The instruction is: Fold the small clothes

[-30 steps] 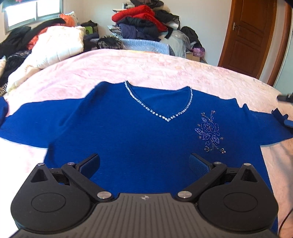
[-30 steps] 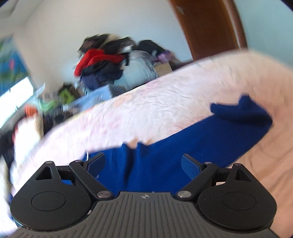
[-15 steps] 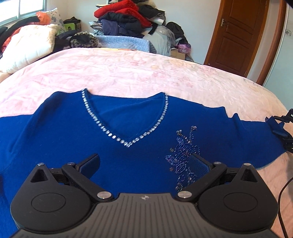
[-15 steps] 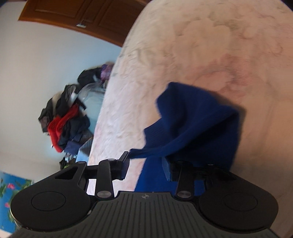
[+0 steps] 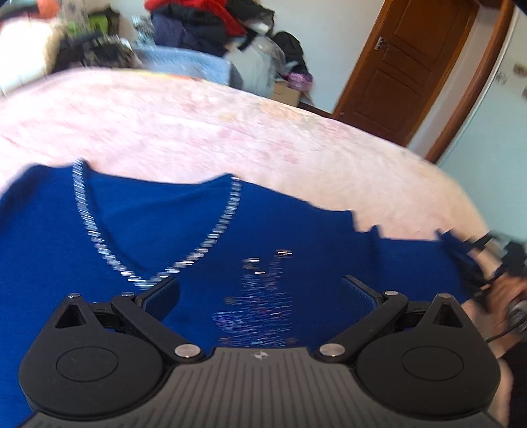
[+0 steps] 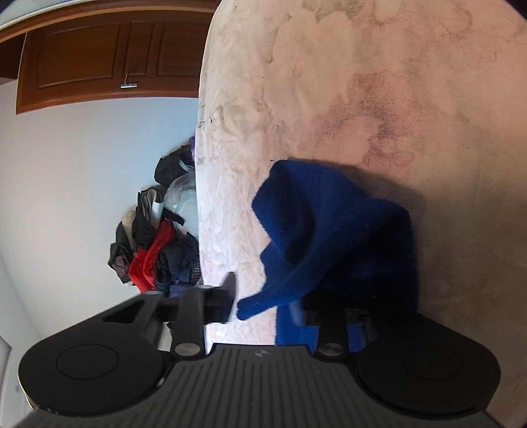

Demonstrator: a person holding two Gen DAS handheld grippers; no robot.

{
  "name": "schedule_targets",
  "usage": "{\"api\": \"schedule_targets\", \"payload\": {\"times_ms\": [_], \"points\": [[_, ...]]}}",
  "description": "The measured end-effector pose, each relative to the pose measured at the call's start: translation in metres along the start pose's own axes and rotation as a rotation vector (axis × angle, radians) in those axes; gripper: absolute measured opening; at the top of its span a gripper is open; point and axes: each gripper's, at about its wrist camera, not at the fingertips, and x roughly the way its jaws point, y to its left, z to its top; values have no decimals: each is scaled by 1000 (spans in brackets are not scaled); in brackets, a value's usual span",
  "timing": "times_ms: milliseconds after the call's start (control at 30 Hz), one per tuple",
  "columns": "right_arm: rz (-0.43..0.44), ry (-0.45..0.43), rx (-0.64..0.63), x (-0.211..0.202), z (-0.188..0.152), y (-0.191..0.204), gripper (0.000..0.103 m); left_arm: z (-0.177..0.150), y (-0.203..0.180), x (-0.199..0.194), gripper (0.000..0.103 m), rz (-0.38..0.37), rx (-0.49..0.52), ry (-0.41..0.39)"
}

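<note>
Sweater (image 5: 197, 237) lies on the bed (image 5: 230, 131); clothes pile (image 5: 204, 23) behind.

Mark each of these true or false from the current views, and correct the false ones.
1. The blue sweater lies front-up on the pink bedspread. True.
2. The left gripper is shut on the neckline. False: its fingers stand wide apart above the chest, holding nothing.
3. The right gripper has sleeve fabric between its fingers. True: the sleeve end bunches up from them.
4. The sweater has a round, plain neck. False: it is a V-neck edged with sparkling trim.
5. The wooden door stands wide open. False: it looks closed.
</note>
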Motion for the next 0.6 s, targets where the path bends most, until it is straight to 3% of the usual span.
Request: {"api": "schedule_targets", "payload": {"times_ms": [33,167,300,433,500,567,600], "points": [[6,0,-13,1,-1,-2,12,5,-3,4,103,-43,-26,11],[53,17,-98,-9,-6,-3,12,25,-26,23,103,-225,-95,22],[177,116,-143,-8,-19,-2,12,37,-57,61,103,-483,-201,116],[366,249,-55,-5,-30,-12,12,40,-95,106,103,-627,-295,217],[419,295,-30,-1,-36,-16,12,40,-107,128,102,-607,-344,256],[429,330,-32,4,-41,-17,12,39,-111,152,86,-583,-390,304],[428,346,-39,5,-43,-17,12,38,-114,159,66,-582,-396,329]]}}
